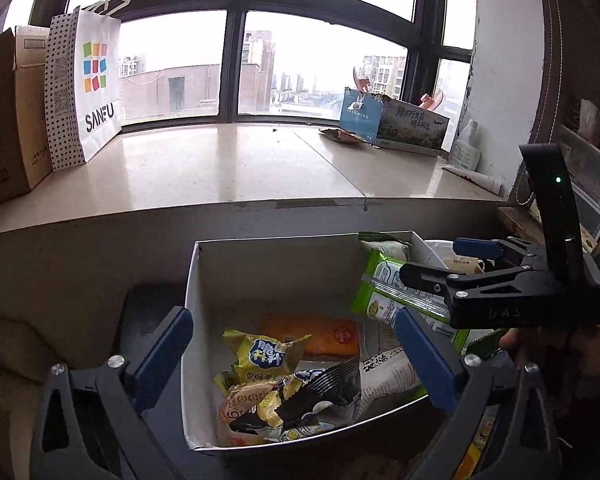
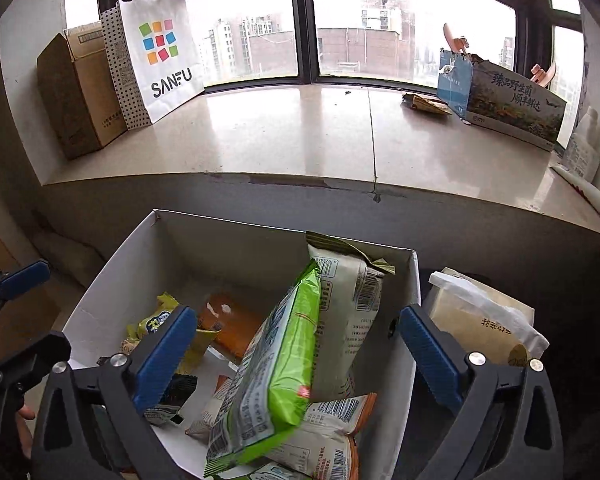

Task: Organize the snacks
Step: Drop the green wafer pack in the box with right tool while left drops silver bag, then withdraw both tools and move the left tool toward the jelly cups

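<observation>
In the left wrist view, the left gripper (image 1: 294, 354) hangs with its blue-padded fingers spread wide and empty above the white open-topped cardboard box (image 1: 220, 276), where a yellow snack packet (image 1: 262, 356) and a flat orange packet (image 1: 320, 336) lie on the bottom. In the right wrist view, the right gripper (image 2: 296, 354) is likewise wide apart, gripping nothing, with a green-and-white snack bag (image 2: 278, 364) leaning upright inside the same box between its fingers.
</observation>
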The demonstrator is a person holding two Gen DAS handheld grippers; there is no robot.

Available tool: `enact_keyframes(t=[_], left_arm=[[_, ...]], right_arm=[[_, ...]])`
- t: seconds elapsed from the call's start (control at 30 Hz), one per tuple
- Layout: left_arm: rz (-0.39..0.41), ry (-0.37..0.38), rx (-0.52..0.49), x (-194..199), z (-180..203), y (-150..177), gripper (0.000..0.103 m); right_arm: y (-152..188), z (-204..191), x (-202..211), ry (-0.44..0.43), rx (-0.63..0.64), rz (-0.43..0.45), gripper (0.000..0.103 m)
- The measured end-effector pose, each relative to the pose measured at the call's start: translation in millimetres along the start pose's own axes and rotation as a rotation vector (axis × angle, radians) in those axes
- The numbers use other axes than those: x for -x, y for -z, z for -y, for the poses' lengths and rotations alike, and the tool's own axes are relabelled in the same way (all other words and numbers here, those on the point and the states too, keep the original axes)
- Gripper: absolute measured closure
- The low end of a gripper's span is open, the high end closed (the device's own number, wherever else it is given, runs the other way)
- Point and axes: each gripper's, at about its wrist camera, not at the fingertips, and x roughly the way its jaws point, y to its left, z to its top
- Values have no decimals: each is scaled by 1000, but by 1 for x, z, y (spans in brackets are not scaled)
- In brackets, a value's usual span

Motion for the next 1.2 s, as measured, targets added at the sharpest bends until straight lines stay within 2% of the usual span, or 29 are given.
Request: enact_keyframes(t=[0.1, 0.23, 0.4, 0.57, 0.67, 0.77, 0.87, 1.0, 1.2], left_arm=[[13, -10, 12, 7, -2, 3, 0], [31, -4, -2, 25, 2, 7, 0], [66, 10, -22, 57, 13, 19, 0], [93, 53, -47, 93, 32, 41, 0], [91, 101, -82, 110, 46, 62, 0], [84, 75, -92, 123, 54, 87, 0], [58, 147, -58, 131, 55, 109, 0], [29, 220, -38, 129, 63, 131, 0], [-57, 330, -143, 95, 115, 143, 0]], right_arm=[[-2, 8, 20, 12, -18, 66, 0], [-5, 18, 59, -28, -53, 127, 0], [14, 19, 109, -45, -28, 176, 0], [63, 14, 143, -88, 19, 184, 0], [102, 16, 155, -118, 10, 156, 0], [146, 20, 161, -141, -16, 126, 0], [182, 27, 159, -126, -45, 88, 0], [225, 40, 161, -138, -122, 54, 0], [263, 64, 180, -91, -221, 50, 0]])
